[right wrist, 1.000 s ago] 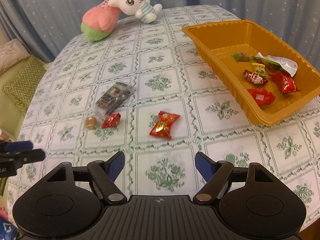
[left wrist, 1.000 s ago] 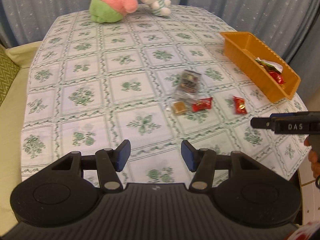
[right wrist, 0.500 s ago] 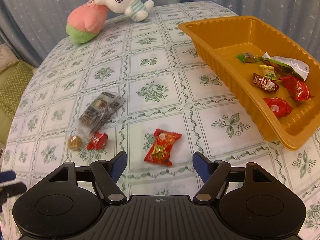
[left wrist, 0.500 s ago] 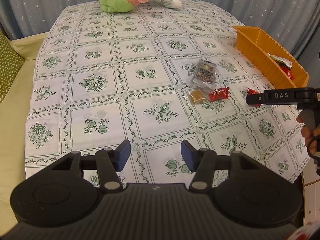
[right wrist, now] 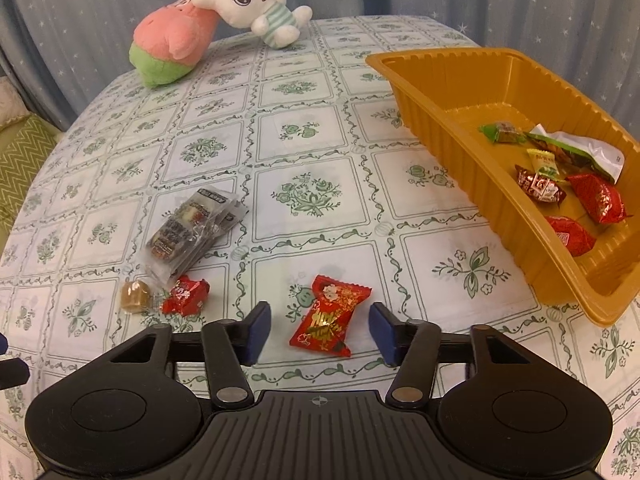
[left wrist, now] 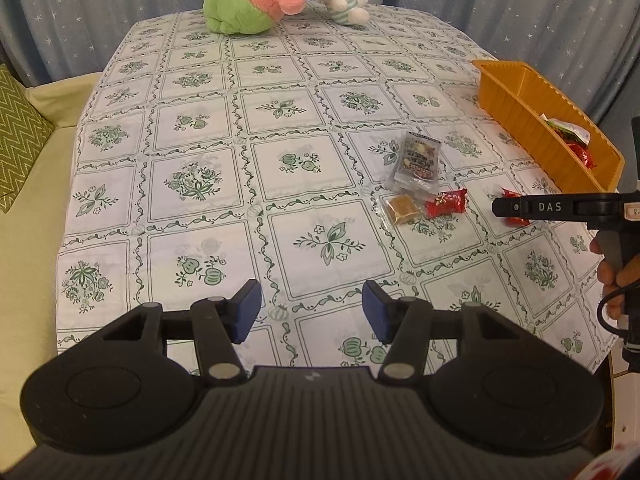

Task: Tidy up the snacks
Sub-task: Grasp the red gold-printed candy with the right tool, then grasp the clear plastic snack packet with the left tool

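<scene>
My right gripper is open, with a red candy packet lying on the cloth between its fingertips. Left of it lie a small red candy, a brown toffee and a clear packet of dark snacks. The orange tray at the right holds several wrapped snacks. My left gripper is open and empty over the near table. In the left wrist view the clear packet, toffee and small red candy lie ahead to the right, with the right gripper beyond.
A pink-green plush and a white bunny plush lie at the far table edge. The table has a green-patterned cloth. A cushioned bench with a zigzag pillow stands on the left. Blue curtains hang behind.
My right gripper has moved forward and down until the red candy packet lies between its open fingers. My left gripper has pulled back and turned a little; both stay open.
</scene>
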`<state>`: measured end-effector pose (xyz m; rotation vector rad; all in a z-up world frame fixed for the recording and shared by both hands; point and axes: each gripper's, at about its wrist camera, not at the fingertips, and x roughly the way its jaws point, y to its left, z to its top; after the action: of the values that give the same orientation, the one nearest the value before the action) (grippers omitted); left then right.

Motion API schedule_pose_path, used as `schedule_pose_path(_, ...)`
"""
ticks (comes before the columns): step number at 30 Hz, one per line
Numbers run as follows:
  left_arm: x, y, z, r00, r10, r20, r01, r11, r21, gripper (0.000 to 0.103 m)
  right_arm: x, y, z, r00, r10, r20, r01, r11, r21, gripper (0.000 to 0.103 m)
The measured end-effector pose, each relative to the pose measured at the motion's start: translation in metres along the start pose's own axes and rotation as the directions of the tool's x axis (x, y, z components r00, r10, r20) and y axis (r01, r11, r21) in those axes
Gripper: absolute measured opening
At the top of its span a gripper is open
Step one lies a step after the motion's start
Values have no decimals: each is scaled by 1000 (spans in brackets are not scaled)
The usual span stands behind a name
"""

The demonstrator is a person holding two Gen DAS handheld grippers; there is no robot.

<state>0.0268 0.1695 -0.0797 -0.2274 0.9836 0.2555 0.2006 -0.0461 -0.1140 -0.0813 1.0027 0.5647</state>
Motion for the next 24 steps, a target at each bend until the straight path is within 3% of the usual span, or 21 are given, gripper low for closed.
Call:
schedule_pose_path(8,4,-7,9,1000,-4,8,4,1000,16,53,-3,-3,-3,1000,-13,4,13,999,-33,22)
schedule_pose_path(24,31,-48,47,995,-83,47,76,988,134,45,-52,-24,3,997,64,46,-65,998,15,21)
